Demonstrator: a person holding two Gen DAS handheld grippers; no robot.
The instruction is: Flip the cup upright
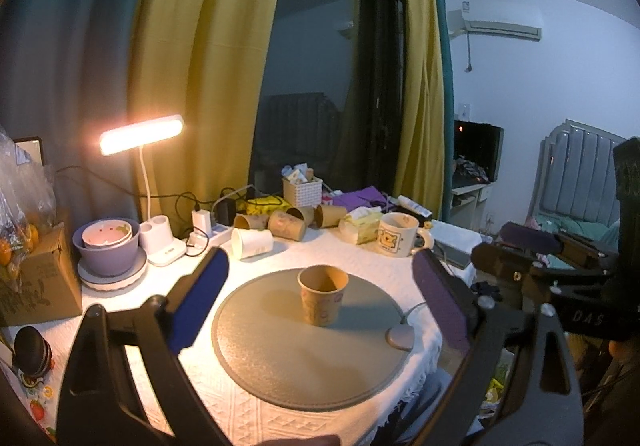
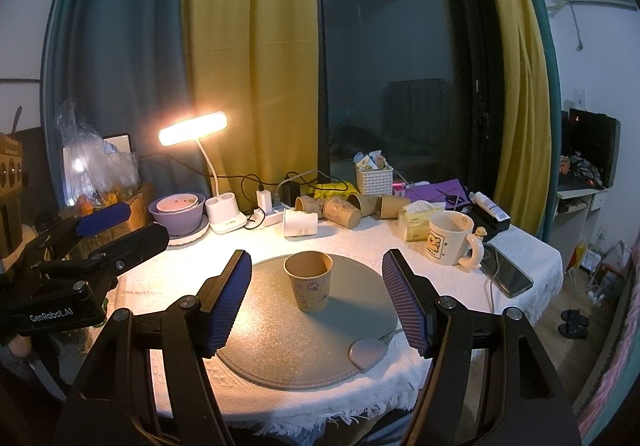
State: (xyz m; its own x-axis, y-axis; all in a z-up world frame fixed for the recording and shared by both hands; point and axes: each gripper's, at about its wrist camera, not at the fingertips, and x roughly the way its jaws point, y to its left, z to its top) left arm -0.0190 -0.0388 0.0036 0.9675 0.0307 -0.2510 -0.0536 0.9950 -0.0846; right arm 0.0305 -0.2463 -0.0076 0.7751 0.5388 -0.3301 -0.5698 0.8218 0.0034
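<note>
Cup [image 2: 308, 281], brown paper, tapered, upright on round grey mat [image 2: 280, 346]; both grippers wide apart, holding nothing.

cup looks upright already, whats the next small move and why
Probably just back both claws away. The paper cup stands mouth-up on the round grey mat, and the right claw and left claw are open, touching nothing, so no regrasp seems needed.

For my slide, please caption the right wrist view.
Open right gripper faces an upright paper cup on the round mat.
</note>
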